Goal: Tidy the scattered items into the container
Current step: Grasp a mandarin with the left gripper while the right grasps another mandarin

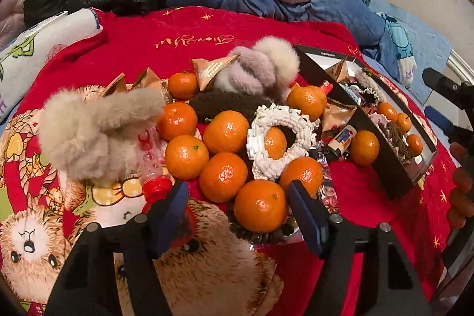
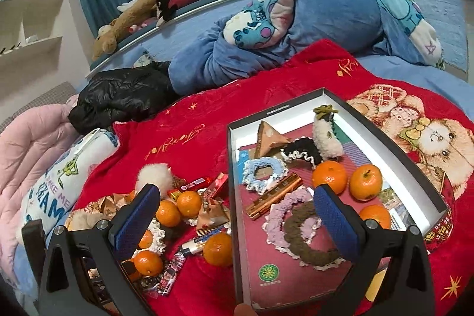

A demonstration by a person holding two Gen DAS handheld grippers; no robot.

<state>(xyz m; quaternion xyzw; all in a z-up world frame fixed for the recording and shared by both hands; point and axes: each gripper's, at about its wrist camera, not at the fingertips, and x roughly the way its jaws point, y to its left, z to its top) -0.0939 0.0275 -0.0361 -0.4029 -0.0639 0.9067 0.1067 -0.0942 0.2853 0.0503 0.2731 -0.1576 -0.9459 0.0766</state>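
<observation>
around a mandarin, left tool half-open

orange tangerines on a red bear-print blanket, black-walled box.

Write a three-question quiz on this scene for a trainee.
1. True or false: the right gripper is shut on a scrunchie.
2. What lies between the fingers of the left gripper? A. a mandarin B. a fluffy hair clip C. a lip balm
3. Fill in: the blanket under the scattered items is mostly ___.

Key: 1 false, it is open and empty; 2 A; 3 red.
</observation>
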